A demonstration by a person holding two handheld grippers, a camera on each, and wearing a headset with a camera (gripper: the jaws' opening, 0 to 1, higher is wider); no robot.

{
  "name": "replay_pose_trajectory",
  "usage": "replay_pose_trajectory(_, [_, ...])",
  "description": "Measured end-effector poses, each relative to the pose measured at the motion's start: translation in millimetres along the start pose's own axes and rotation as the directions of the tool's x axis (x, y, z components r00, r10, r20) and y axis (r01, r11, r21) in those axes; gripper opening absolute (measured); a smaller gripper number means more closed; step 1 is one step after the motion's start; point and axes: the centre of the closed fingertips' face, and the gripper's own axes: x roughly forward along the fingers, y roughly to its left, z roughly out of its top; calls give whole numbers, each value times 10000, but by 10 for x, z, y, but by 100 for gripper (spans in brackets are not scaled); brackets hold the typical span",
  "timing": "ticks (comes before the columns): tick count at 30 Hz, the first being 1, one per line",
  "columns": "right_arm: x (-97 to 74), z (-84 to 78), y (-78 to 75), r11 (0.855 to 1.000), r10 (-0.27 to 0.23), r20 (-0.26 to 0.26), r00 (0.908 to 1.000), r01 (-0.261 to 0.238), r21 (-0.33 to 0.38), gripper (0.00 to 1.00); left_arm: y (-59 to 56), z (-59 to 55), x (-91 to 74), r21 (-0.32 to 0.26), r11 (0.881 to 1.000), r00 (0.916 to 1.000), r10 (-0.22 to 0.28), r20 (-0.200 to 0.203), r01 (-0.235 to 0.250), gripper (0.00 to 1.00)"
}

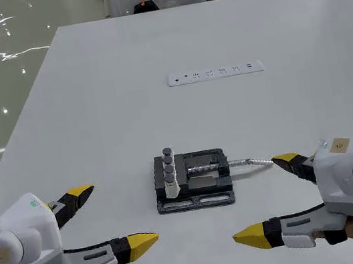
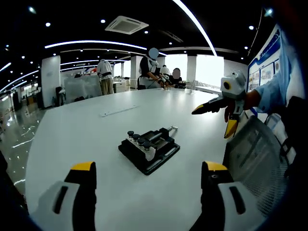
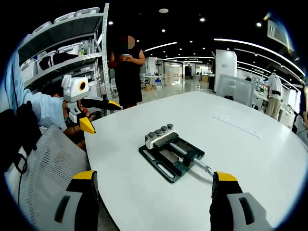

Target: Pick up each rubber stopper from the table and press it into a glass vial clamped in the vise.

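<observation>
**A:** What are the fingers doing?

**B:** Both pairs are spread wide and hold nothing. The left gripper (image 1: 119, 213) hovers low over the table (image 1: 118, 67) near its front edge, left of the vise (image 1: 195, 184). The right gripper (image 1: 260, 196) mirrors it on the other side. Its far tip is near the end of the vise screw (image 1: 249, 161), but looks apart from it. Neither gripper touches anything.

**A:** And the stoppers?

**B:** Four dark stoppers (image 1: 168, 162) stand in a row at the left end of the vise, between the two grippers. Each sits on top of one of the vials (image 1: 171, 189). The vials are mostly hidden in the clamp, and only a pale body shows at the near end of the row.

**A:** Any left to pick up?

**B:** Every stopper I can make out is in that row. Beyond the vise, well apart from it, lies a white power strip (image 1: 215, 72).

**A:** So is the job finished?

**B:** I judge it at or very near its end, with four vials and four stoppers on top. In the right gripper view the tops look level with one another, which suggests they are seated. Whether each is pressed fully home is too small to tell. At most a last firm press on the row may be left.
</observation>
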Motion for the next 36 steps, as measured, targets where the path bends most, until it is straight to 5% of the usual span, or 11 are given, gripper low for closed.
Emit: replay_pose_trajectory(36, [-34, -49, -42, 9999, 63, -236, 9997, -65, -88, 99, -79, -55, -51, -37, 9997, 9996, -230, -182, 230, 87])
